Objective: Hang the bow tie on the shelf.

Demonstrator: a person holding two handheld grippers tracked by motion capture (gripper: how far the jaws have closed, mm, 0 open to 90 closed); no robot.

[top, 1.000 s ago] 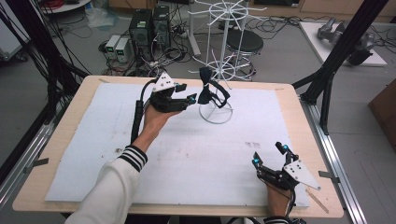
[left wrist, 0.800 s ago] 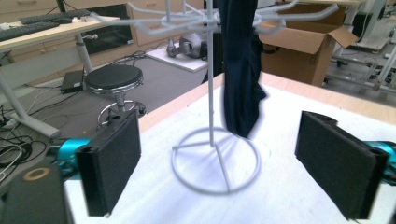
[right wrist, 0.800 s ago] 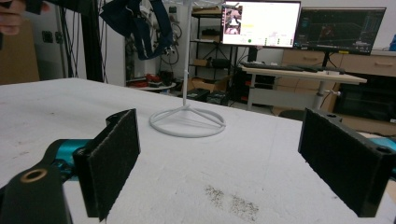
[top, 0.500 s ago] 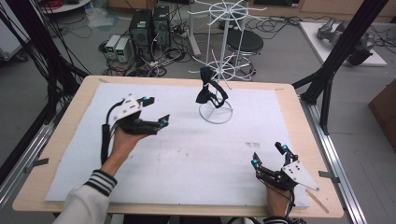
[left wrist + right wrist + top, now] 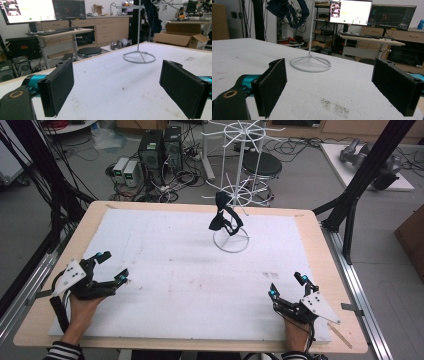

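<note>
High view puts your left gripper [image 5: 111,268] low over the near-left corner of the white foam-covered table [image 5: 165,270], its jaws having just spread wide with nothing between them, and your right gripper [image 5: 286,287] at the near-right corner, jaws likewise spread and empty. The dark, strappy fabric piece [image 5: 224,215] hangs on a lower arm of the white wire display stand [image 5: 239,195], which rises from a ring base [image 5: 231,240] at the far middle of the table, well apart from both hands. In the right gripper view the dark piece [image 5: 287,10] drapes by the thin pole, above the ring base [image 5: 310,64]. The hanging looks done, so I judge the main risks lie in any return. The stand looks light and top-heavy, so a jaw or cable brushing the pole or a wire arm could tip it or spin the rack. The piece seems loosely hooked, so a knock to the stand may shake it off. Trailing cables dragging over the foam could also snag the ring base if you reach across
</note>
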